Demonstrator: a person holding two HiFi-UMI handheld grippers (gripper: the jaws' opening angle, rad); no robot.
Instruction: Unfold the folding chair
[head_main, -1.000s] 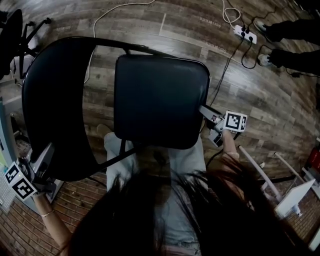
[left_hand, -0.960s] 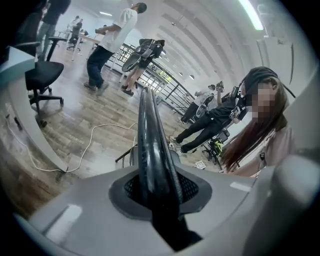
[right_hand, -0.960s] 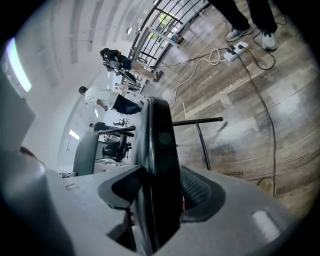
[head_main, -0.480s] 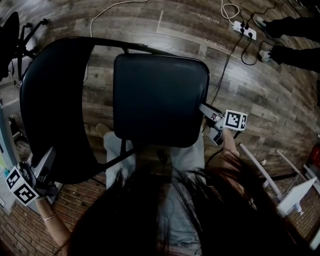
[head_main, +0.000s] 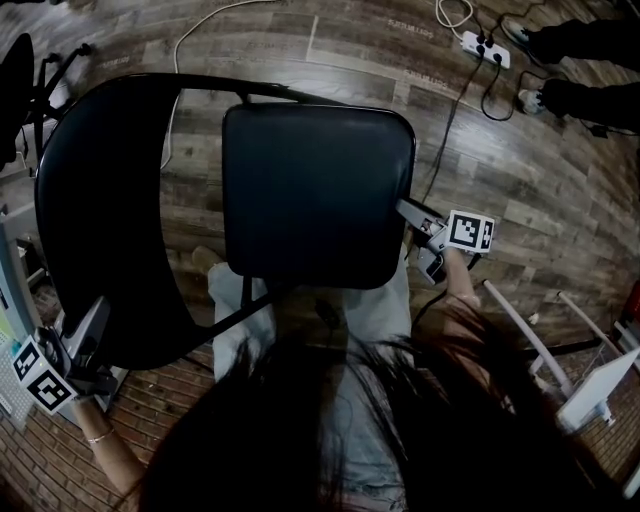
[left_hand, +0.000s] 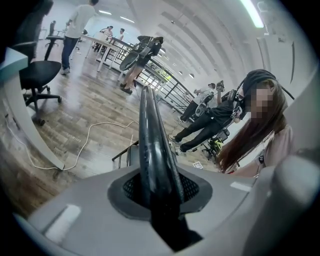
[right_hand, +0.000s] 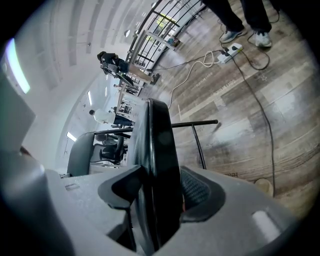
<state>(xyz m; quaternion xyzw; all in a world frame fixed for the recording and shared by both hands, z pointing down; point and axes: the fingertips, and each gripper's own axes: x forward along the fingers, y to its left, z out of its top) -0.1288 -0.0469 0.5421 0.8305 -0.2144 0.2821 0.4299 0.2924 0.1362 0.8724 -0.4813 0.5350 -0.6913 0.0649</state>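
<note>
- Seen from above: folding chair (head_main: 310, 150) over wooden floor (head_main: 520, 200), hard against holder's legs (head_main: 375, 320), seat (head_main: 320, 225) near level.
- Clamping backrest (head_main: 95, 210) rim in left tool (head_main: 92, 318), jaws narrowly apart, pads on it; pinching seat edge in right tool (head_main: 412, 213) (one half each, presumably for prying apart).
- Beyond: power strip (head_main: 483, 47), cables (head_main: 455, 105), bystander's shoes (head_main: 532, 99); well apart from chair.

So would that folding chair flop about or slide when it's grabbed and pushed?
Probably stiff: the backrest and seat look like flat rigid panels, clamped at one edge by the left gripper and right gripper respectively. Possibly slippery, since the backrest edge shines glossy. It may pivot rather than slide: a thin frame tube joins the panels.
</note>
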